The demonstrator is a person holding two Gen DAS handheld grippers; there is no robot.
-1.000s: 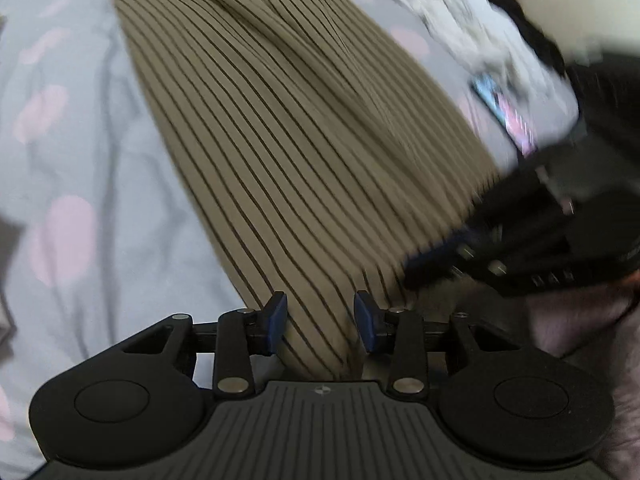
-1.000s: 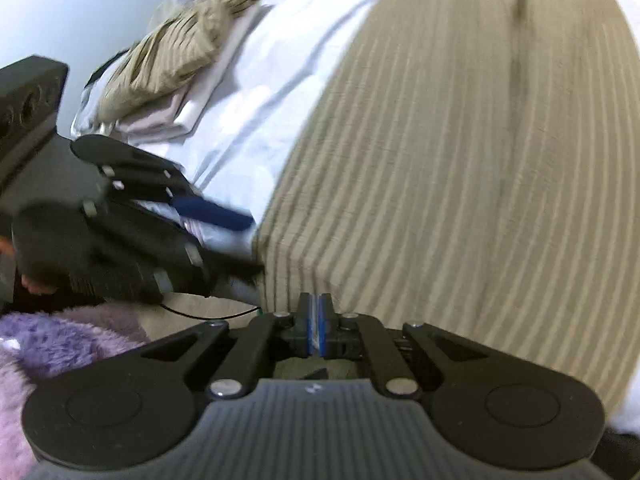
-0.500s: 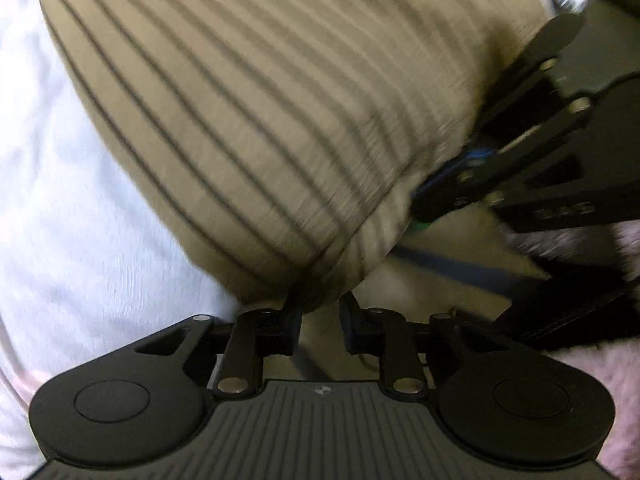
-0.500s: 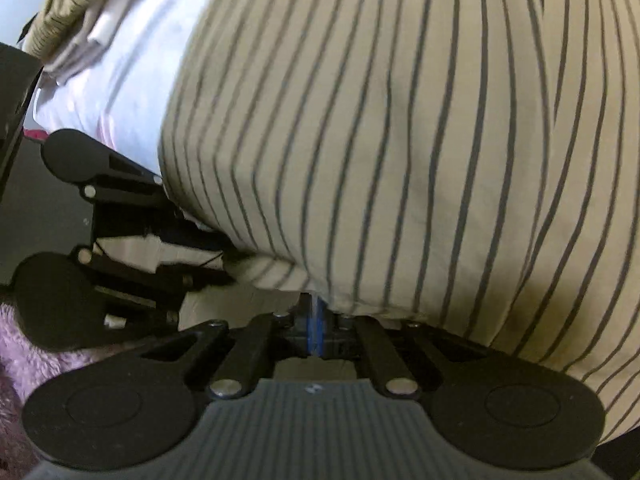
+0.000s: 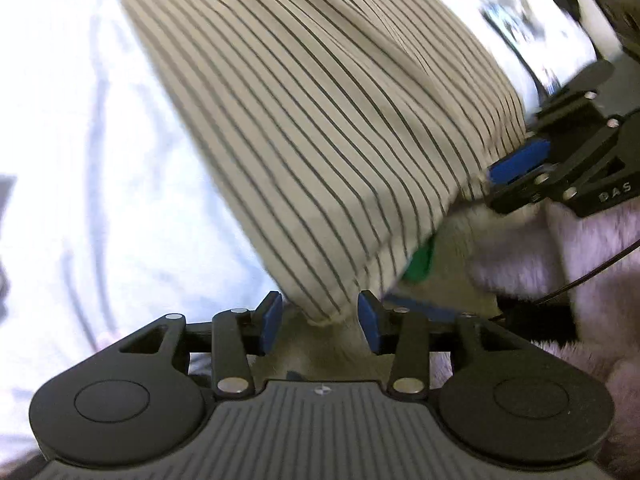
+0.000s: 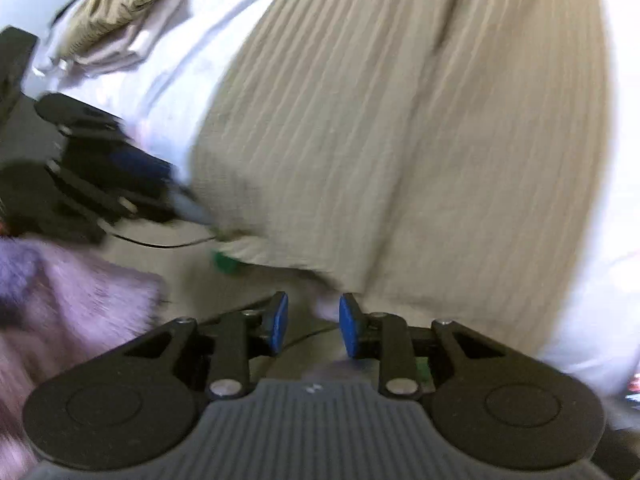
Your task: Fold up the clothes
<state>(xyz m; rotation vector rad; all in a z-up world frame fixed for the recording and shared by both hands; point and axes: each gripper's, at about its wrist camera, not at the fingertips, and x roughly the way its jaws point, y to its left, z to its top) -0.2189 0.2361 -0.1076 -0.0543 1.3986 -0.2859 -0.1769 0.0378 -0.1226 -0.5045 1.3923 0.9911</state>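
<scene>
The striped garment is cut off by the upper edge in both views, so its full shape cannot be told. In the right wrist view its stripes are smeared by blur, and the left claw is only a dark smudge. A small green piece under the hem is mostly hidden. The printed clutter far off is too blurred to be named.

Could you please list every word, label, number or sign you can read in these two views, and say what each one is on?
"DAS": pale raised letters on the black body of the right tool, seen in the left wrist view; the first letter is soft and might be another.
A small round emblem on the left tool's grey ribbed body: a mark, no letters.
A small pale mark on the right tool's grey body: too blurred to read.
Printed items beyond the striped garment: too blurred to read.
</scene>
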